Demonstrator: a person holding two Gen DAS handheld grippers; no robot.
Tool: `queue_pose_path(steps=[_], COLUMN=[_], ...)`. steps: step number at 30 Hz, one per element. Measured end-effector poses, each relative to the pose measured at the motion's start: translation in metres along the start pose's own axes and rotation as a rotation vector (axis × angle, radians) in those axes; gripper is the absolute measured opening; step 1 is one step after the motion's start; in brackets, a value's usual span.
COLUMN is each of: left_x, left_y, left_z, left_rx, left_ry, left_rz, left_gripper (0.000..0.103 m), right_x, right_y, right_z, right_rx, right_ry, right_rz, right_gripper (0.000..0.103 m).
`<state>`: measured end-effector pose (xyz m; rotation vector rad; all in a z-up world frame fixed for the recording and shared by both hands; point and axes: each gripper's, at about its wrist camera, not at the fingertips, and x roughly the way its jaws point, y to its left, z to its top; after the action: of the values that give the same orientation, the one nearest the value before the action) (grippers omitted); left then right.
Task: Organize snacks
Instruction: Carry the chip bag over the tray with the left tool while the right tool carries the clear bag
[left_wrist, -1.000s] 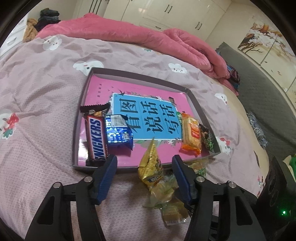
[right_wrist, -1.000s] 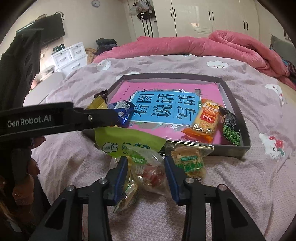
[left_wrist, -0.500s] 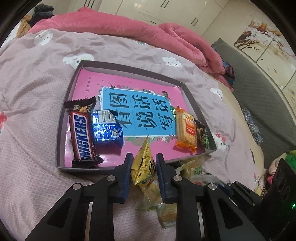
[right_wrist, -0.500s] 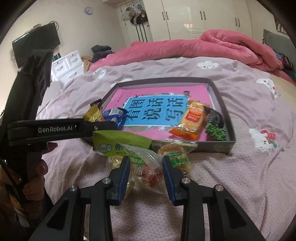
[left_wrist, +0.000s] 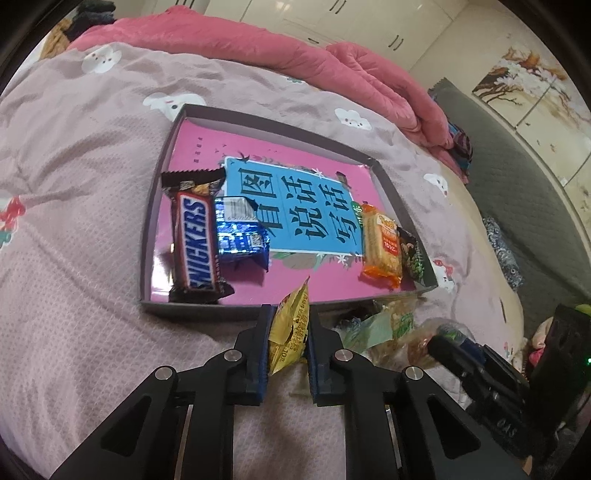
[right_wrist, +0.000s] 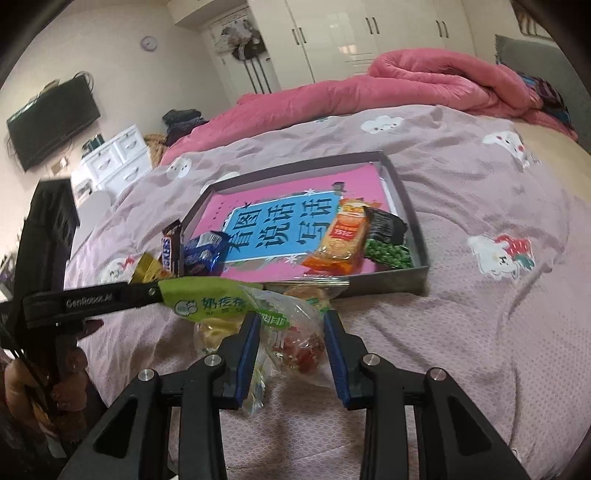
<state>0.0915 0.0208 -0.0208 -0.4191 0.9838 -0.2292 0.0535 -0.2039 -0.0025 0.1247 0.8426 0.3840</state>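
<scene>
While you hold both tools over the bed (left_wrist: 74, 184):
Left fingers (left_wrist: 287, 332): pinched tight on your crinkly yellow foil packet (left_wrist: 291, 325), at 6 o'clock of the tray (left_wrist: 147, 236).
Right fingers (right_wrist: 291, 332): narrowly parted, pads pressing a clear plastic snack bag (right_wrist: 291, 339) with red pieces.
Tray: shallow, grey-walled, rectangular; glossy Snickers bar (left_wrist: 195, 243), shiny blue wrapper (left_wrist: 240, 236), orange cracker pack (left_wrist: 380, 247) inside.
</scene>
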Motion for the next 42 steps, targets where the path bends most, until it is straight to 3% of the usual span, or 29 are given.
queue_pose_path(steps=[27,42], left_x=[-0.046,-0.079], left_y=[0.000,0.003], left_z=[0.005,0.020], left_rx=[-0.001,-0.042], left_ry=[-0.072,-0.191], left_rz=[0.004,-0.010], left_gripper=[0.014,0.014], right_x=[-0.012,-0.020], right_y=[-0.011,-0.007], right_z=[0.013,0.020], right_rx=[0.038,0.024], right_ry=[-0.071,-0.114], right_rz=[-0.001,0.014], right_gripper=[0.036,0.036])
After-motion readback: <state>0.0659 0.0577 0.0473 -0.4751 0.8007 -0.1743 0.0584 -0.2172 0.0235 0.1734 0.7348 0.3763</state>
